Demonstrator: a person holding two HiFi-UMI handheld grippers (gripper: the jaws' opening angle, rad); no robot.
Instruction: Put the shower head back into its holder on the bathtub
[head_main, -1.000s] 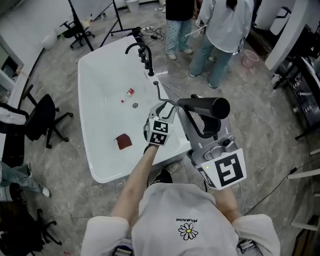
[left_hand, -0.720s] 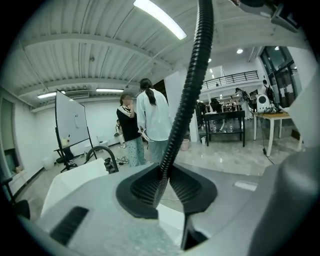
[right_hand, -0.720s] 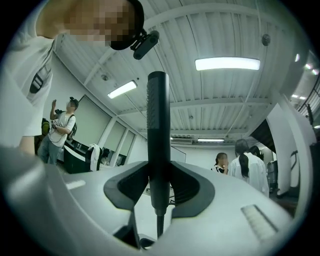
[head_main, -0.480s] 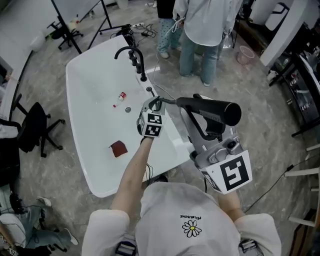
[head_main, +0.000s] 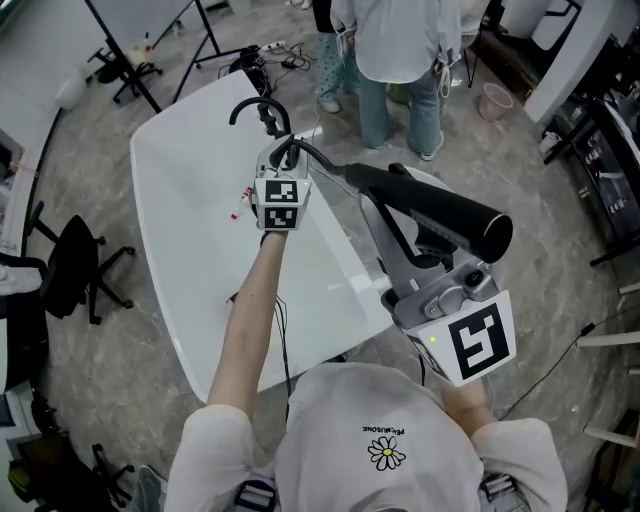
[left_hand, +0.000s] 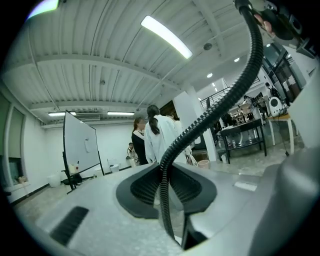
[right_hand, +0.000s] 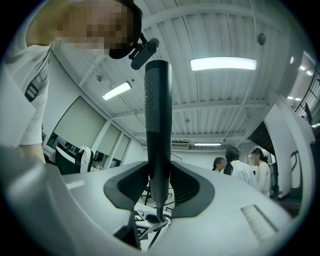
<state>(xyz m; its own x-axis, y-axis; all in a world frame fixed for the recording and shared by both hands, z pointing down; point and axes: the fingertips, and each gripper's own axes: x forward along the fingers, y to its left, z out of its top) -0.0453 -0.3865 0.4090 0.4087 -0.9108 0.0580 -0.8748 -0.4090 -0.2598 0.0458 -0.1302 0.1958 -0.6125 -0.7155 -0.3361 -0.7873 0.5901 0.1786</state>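
Holding the shower head (head_main: 432, 213): right gripper (head_main: 400, 235), jaws clamped on the black handle, which stood upright between them in the right gripper view (right_hand: 157, 125).
Shower head's place: out of its holder, raised over the right rim of the bathtub (head_main: 190, 170), just ahead of the person's chest.
Hose (head_main: 322, 162): black and ribbed, it ran from the handle's near end to the left gripper (head_main: 283, 165).
Left gripper's state: jaws had just been closing and sat tight on the hose, which passed between the pads in the left gripper view (left_hand: 200, 125).
Change, left gripper: a second before, it was at the middle of the tub's right rim; it had since travelled along the rim to just beside the faucet (head_main: 262, 110).
Change, shower head: it lay further to the right in the head view and looked larger.
Change, tub floor: the dark red cloth seen earlier was almost wholly covered by the left forearm; the small bottle (head_main: 240, 205) showed just beside the left gripper's marker cube.
Bystanders (head_main: 400, 50): at the tub's far end, as before.
Writing, shirt (head_main: 385, 440): a daisy with one line of print, upside down and too small to read.
Writing, marker cubes: black-and-white square patterns only.
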